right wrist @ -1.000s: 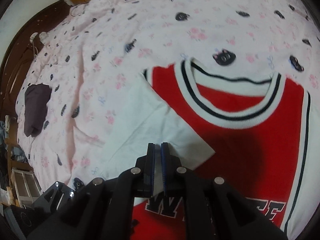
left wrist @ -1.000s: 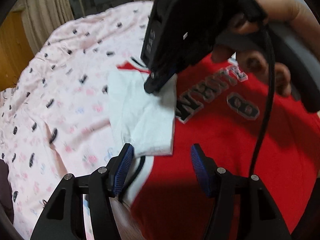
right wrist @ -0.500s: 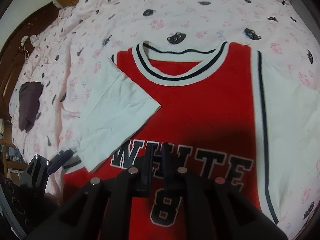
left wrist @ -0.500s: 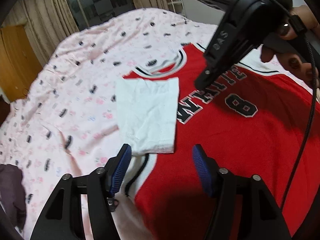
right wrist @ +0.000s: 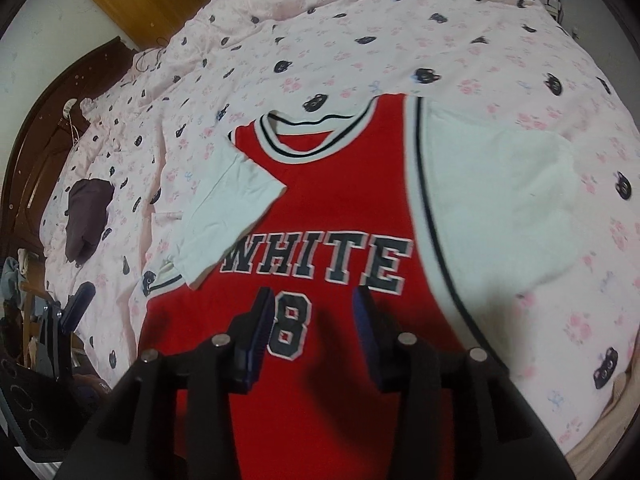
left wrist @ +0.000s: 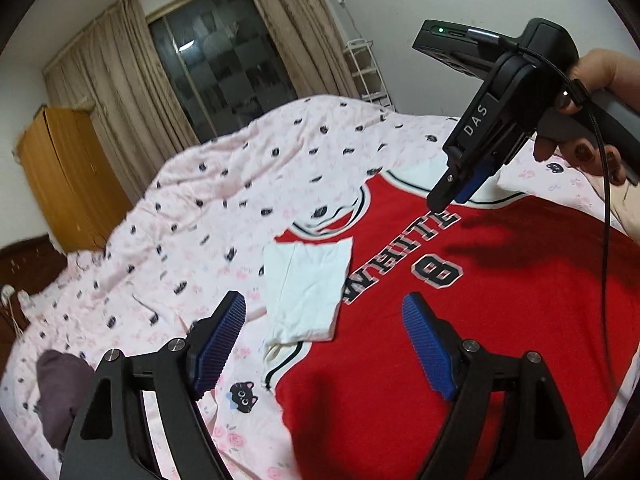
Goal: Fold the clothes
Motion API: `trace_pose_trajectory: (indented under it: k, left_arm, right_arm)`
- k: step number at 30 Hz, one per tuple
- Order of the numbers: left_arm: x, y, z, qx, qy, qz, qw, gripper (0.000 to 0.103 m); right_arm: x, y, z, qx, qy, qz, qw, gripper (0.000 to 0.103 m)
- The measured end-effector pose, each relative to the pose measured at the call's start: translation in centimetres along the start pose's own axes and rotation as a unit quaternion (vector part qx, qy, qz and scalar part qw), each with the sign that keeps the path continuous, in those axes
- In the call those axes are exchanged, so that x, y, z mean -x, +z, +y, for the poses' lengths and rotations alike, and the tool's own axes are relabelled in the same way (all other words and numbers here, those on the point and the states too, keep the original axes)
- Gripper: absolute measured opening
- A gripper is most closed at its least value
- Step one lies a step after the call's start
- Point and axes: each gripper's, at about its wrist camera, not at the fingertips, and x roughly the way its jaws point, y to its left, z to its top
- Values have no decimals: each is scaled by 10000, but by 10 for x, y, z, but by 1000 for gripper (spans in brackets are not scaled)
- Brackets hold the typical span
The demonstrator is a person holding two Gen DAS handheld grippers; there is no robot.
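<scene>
Left tool [left wrist: 324, 344] is hovering with jaws spread wide, holding nothing, over the hem-side of the red jersey [left wrist: 460, 340] that is lying flat, front up, on the pink bedspread [left wrist: 192, 240]. Left sleeve [left wrist: 308, 292] is lying folded in over the chest, covering the start of the lettering; this tool is the nearer one to it. Right tool [right wrist: 314, 332] is hanging over the "8", jaws parted, empty. Right sleeve [right wrist: 500, 208] is lying spread out flat on the bedspread, up and to the right of that tool, so the right hand is the nearer one. Jersey's long axis is running collar-to-hem, straight away from the right tool. My read: one sleeve in, the other one out.
</scene>
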Motion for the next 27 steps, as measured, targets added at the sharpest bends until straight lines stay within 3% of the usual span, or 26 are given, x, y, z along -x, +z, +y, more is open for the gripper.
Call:
trace_pose_trajectory:
  k: [8,13,27]
  left_arm:
    - [7,19,-57,-613,181,-79,9979,77]
    - [2,39,-101,-1135,190,-203,9932,77]
    - [-52,99,-182,-1696,-249,-331,9846,77]
  right_arm:
    - [42,-8,-49,-337,76,-279,9990,43]
    - [65,-4,-87,-716,191,-416,9964,50]
    - [85,-2,-159,-1144,-35,-429,9925,51]
